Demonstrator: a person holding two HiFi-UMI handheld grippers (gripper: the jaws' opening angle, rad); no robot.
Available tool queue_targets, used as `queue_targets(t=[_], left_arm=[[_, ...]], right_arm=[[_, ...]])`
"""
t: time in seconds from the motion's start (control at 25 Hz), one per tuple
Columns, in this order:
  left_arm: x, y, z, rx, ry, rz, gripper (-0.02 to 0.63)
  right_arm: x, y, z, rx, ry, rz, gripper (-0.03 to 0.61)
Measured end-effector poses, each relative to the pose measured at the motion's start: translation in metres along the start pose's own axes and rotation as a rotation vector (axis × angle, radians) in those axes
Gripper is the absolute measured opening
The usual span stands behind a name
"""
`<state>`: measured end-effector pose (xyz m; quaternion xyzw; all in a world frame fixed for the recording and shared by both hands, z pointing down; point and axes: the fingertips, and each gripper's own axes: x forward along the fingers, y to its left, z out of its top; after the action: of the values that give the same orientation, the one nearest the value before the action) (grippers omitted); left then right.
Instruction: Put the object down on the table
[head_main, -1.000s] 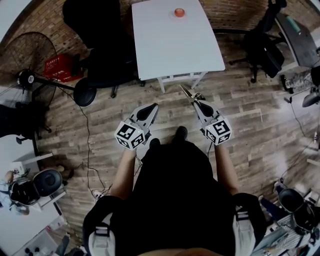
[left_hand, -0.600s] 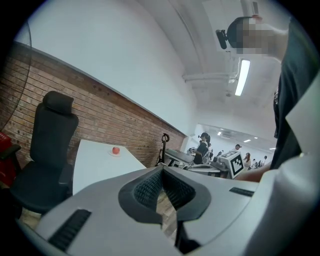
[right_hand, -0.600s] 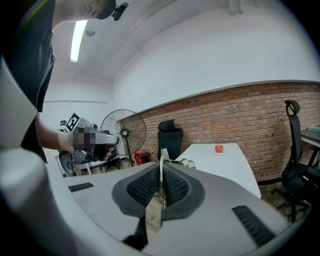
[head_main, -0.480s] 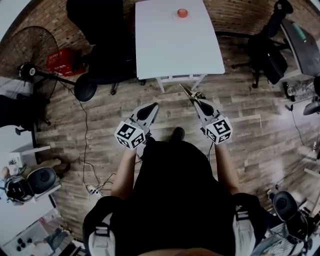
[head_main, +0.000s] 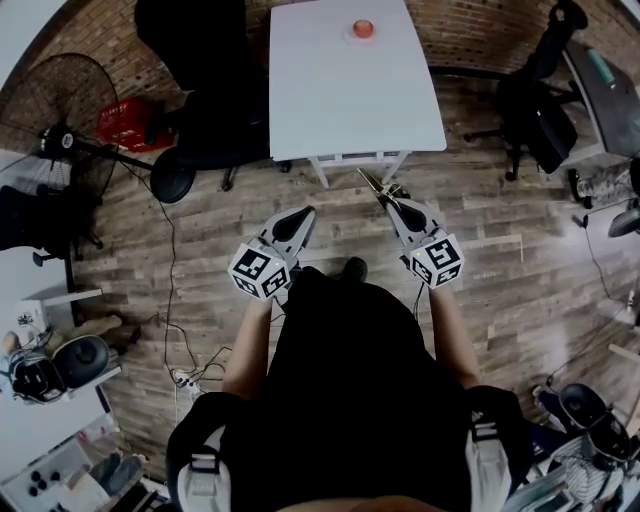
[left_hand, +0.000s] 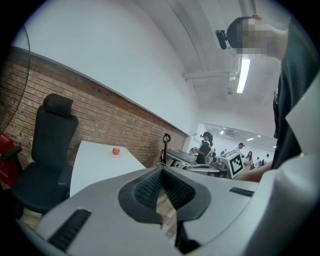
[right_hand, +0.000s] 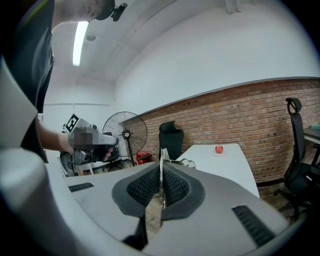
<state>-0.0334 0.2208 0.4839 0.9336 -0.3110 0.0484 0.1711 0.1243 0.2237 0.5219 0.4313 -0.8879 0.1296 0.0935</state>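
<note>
- Left claw (head_main: 303, 212): pads pressed together in the left gripper view, nothing between them.
- Right claw (head_main: 392, 205): pinching a thin metal tool (right_hand: 161, 161), held over the wood-plank floor (head_main: 500, 250), near the white rectangular tabletop (head_main: 350, 100) but not on it.
- Right gripper view alone: tool seen edge-on between the pads.
- Head view alone: tool projecting past the claw tips.
- Left gripper view alone: distant standing people (left_hand: 205, 147).

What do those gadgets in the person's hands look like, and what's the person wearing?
The left gripper and right gripper are pale grey plastic wedges tapering to a point, with black ribbed pads inside the jaws. Each carries a white cube with black square markers. The person wears a black top and pale shoulder straps.
</note>
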Motion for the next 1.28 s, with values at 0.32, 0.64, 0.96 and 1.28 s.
queue_targets(t=[0.32,0.64,0.96,1.28], left_arm=[[0.006,-0.011,-0.003,0.004,0.005,-0.002,0.020],[0.011,-0.012,0.004,0.016,0.003,0.001,0.021],[0.021,-0.009,0.008,0.024,0.009,-0.019,0.021],[0.030,-0.002,0.006,0.024,0.022,-0.045,0.021]], right_arm=[[-0.007,-0.009,-0.003,0.006,-0.008,0.001,-0.002],[-0.014,-0.017,-0.001,0.022,-0.019,-0.015,-0.001],[-0.013,-0.027,0.000,0.032,-0.025,-0.036,-0.002],[-0.010,-0.031,-0.001,0.039,-0.022,-0.055,-0.002]])
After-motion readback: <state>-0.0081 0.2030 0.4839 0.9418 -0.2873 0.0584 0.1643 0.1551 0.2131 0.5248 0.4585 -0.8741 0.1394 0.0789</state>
